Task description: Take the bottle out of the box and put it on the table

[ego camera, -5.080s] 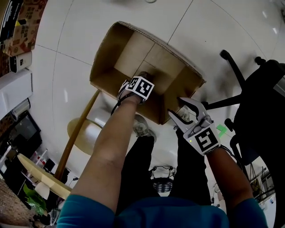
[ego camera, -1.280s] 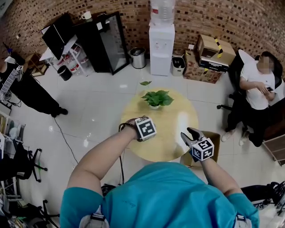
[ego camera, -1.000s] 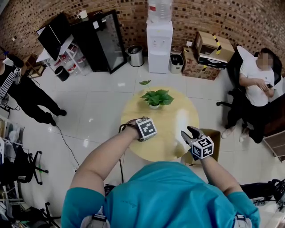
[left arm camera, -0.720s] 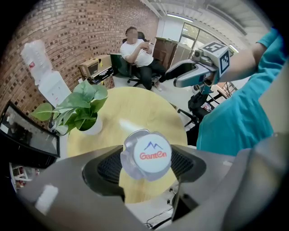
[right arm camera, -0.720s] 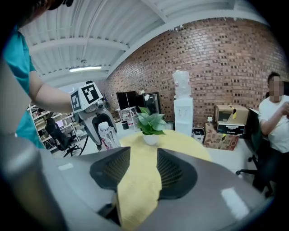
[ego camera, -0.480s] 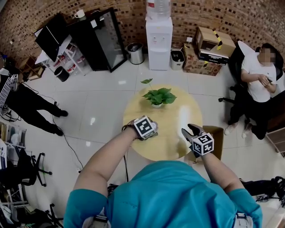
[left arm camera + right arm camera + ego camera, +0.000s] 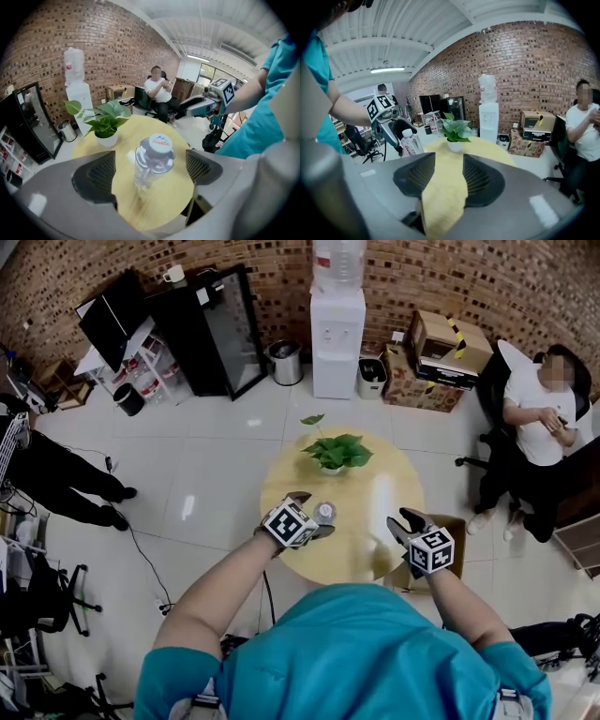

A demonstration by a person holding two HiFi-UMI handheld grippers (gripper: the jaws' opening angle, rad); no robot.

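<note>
A clear plastic bottle [image 7: 325,512] with a white cap stands upright on the round yellow table [image 7: 370,474]. My left gripper [image 7: 317,514] sits just in front of it, jaws opening. In the left gripper view the bottle [image 7: 152,159] is between the two pads with a gap on each side, so my left gripper [image 7: 150,174] does not press on it. My right gripper [image 7: 401,521] hovers over the table's right edge, open and empty. The right gripper view shows only table top between the jaws of the right gripper [image 7: 449,176], with the bottle [image 7: 410,142] off to the left.
A potted green plant [image 7: 335,452] stands at the table's far side. The open cardboard box [image 7: 456,527] sits on the floor by the table's right edge. A seated person [image 7: 544,418], a water dispenser [image 7: 337,329], a black cabinet [image 7: 211,329] and stacked cartons [image 7: 441,348] line the room.
My left gripper has let go of the bottle, widened its jaws and tilted back toward me. The bottle now shows standing alone on the table. The right gripper has stayed put.
</note>
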